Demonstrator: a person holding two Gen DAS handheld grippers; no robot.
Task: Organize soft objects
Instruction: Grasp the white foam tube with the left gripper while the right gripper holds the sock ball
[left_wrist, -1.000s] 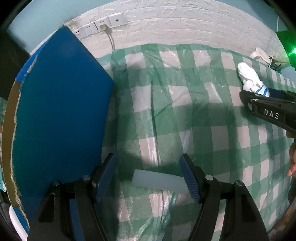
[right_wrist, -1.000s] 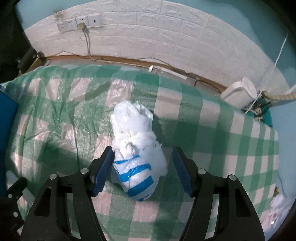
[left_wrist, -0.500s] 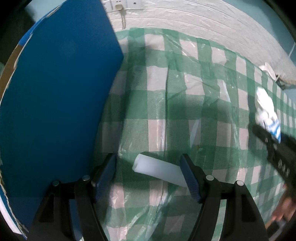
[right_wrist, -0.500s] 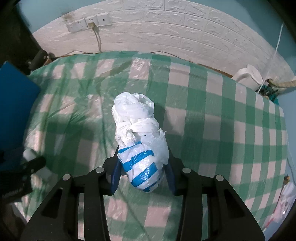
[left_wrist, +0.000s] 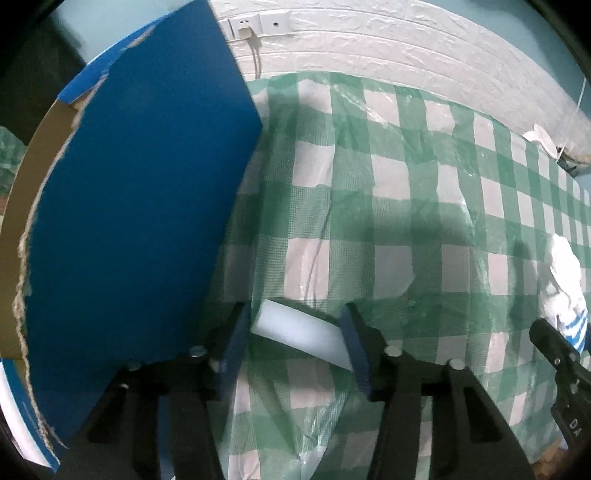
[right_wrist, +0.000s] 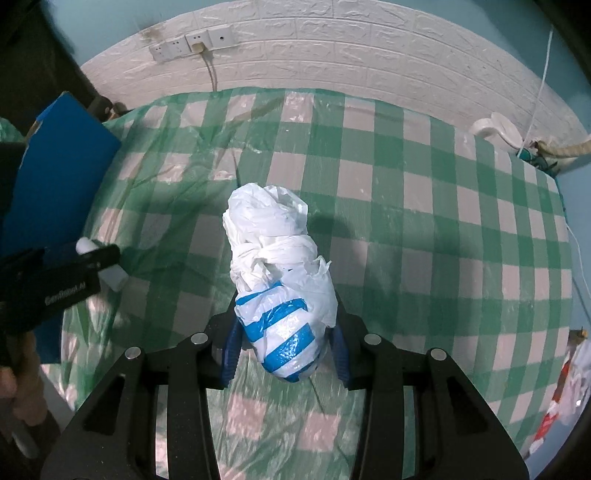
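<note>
We hold two grippers over a table spread with a green-and-white checked cloth (right_wrist: 424, 206) under clear plastic. Our right gripper (right_wrist: 284, 343) clamps the striped lower end of a knotted plastic bag (right_wrist: 273, 258): both blue pads press into its white-and-blue bulge, and the jaws have just been closing onto it. The bag's white knotted top juts out ahead of the fingers, toward the brick-pattern wall (right_wrist: 332, 48). In the left wrist view the same bag (left_wrist: 565, 273) shows at the far right edge, with a black finger of the right gripper just below it.

Our left gripper (left_wrist: 295, 343) has just been closing around a white foam block (left_wrist: 301, 334), which lies slantwise between the blue pads. The right pad touches the block's end; the left pad sits right beside the other end, and we cannot tell whether it presses yet. In the right wrist view the block (right_wrist: 110, 273) pokes out on both sides of the left gripper's finger.

A blue box (left_wrist: 129, 203) with a torn cardboard edge stands just left of the left gripper. A socket strip (right_wrist: 192, 46) with a cord plugged in hangs on the wall.
</note>
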